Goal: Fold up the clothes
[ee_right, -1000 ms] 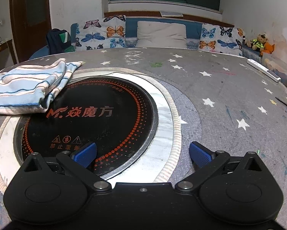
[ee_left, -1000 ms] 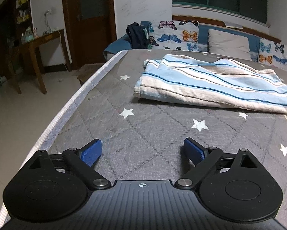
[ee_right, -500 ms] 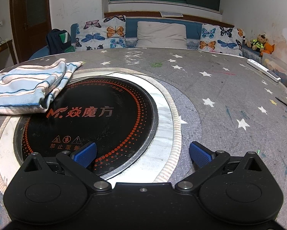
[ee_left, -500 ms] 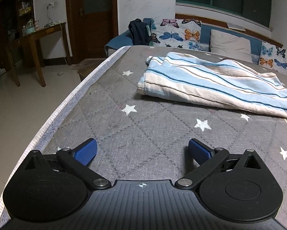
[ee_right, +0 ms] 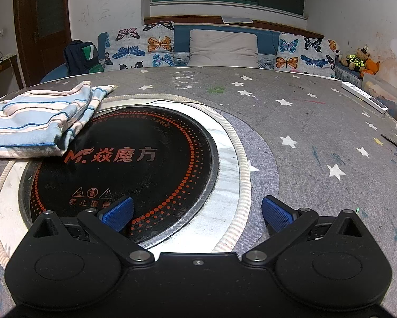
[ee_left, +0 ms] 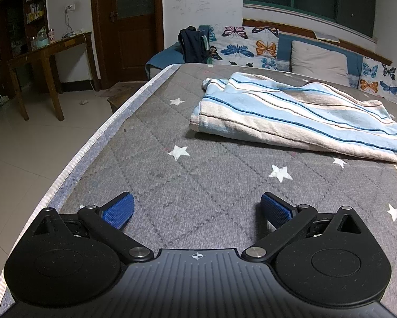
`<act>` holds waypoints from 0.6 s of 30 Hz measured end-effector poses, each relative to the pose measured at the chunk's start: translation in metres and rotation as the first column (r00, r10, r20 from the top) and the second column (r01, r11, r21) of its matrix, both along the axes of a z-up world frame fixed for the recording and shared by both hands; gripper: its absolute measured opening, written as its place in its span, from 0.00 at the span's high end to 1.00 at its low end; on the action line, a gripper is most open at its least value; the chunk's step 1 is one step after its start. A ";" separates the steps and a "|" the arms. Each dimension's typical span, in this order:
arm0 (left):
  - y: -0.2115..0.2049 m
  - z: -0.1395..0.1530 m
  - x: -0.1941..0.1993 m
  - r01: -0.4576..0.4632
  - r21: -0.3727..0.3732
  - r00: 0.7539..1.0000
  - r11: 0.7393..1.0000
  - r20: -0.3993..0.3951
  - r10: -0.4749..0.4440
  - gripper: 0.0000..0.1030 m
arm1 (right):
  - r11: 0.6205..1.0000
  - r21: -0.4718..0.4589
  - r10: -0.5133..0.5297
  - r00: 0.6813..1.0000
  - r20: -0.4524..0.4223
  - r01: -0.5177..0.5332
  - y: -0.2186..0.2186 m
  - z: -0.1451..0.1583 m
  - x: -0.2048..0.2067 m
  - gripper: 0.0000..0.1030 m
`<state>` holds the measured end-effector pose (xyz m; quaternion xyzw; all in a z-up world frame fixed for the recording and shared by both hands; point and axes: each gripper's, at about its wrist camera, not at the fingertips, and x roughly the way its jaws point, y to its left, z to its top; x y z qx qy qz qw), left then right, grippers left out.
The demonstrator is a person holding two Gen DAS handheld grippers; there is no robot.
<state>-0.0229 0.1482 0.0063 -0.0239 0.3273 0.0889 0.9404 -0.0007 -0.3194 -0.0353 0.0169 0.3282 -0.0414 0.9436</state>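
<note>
A folded garment with blue, white and beige stripes (ee_left: 299, 116) lies on the grey star-patterned table cover (ee_left: 198, 185), ahead and to the right of my left gripper (ee_left: 197, 209). It also shows in the right wrist view (ee_right: 39, 122) at the left, its corner overlapping the round black cooktop (ee_right: 134, 164). My left gripper is open and empty, low over the cover, well short of the garment. My right gripper (ee_right: 197, 210) is open and empty over the cooktop's near rim.
The table's left edge (ee_left: 97, 137) drops to a tiled floor. A wooden desk (ee_left: 47, 53) and a door stand at the far left. A sofa with butterfly cushions (ee_right: 219, 45) runs behind the table. A white remote (ee_right: 365, 96) lies at the table's far right.
The left gripper has drawn back slightly and turned a little left, so the garment sits farther right in its view. The right gripper has not moved.
</note>
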 end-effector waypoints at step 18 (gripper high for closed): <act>-0.009 -0.003 0.005 0.053 -0.008 0.999 0.999 -0.001 -0.053 0.00 | 1.000 0.000 0.001 1.000 0.000 -0.001 -0.002 0.001 0.000 0.00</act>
